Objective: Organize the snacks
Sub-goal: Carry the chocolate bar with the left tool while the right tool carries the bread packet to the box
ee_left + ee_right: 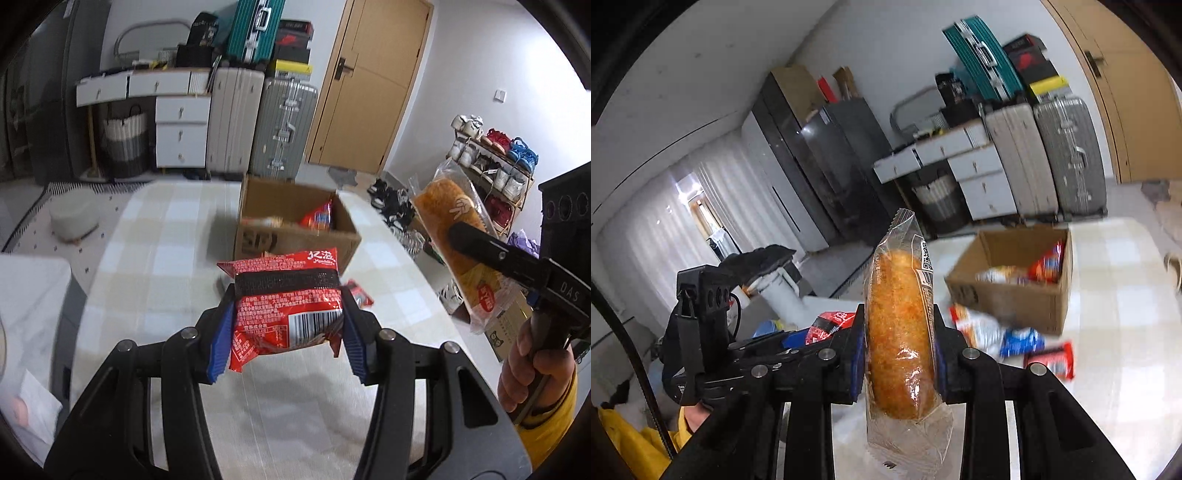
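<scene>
My left gripper (pixel 286 328) is shut on a red snack packet (pixel 286 306) with a black band and a barcode, held above the checked table (pixel 166 240). My right gripper (pixel 899 354) is shut on a bread roll in a clear wrapper (pixel 899 332), held upright; it also shows in the left wrist view (pixel 456 236) at the right. An open cardboard box (pixel 295 236) stands further along the table with red packets inside; it shows in the right wrist view (pixel 1015 291) too. Loose packets (pixel 1015 339) lie on the table in front of the box.
Suitcases (pixel 284 129) and white drawers (pixel 181 129) stand against the far wall beside a wooden door (pixel 373 81). A shoe rack (pixel 495 162) is at the right. A dark cabinet (pixel 820 158) stands at the left in the right wrist view.
</scene>
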A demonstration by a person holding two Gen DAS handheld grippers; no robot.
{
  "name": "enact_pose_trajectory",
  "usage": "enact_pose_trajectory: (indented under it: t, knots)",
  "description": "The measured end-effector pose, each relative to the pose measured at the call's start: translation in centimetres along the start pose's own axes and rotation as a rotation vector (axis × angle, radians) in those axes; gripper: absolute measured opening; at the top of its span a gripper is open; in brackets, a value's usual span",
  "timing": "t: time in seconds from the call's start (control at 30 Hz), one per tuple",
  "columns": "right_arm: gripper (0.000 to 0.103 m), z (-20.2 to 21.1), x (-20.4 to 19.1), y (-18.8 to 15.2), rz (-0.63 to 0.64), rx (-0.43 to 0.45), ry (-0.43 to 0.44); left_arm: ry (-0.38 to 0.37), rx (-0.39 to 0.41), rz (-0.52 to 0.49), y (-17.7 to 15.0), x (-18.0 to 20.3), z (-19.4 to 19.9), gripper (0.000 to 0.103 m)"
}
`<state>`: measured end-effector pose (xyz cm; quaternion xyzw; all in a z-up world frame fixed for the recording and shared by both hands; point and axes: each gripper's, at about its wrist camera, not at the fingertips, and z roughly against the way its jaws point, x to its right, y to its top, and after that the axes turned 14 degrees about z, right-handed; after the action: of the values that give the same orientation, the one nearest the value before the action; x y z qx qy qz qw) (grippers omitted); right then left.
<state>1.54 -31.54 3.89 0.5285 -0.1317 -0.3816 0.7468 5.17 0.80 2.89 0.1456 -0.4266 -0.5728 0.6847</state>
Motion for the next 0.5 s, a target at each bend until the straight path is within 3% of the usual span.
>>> enact_pose_trajectory:
  t: [0.27,0.5]
  knots:
    - [0.030,-0.1,1.3,6.1,0.029,0.038,-0.022,-0.020,0.054,-0.040,5.4,2.7,1.0,0.048]
    - [0.030,-1.7,2.9,10.3,0.068,0.056,-0.047,-0.019,0.057,-0.055,9.8,4.6,-0.8,0.048]
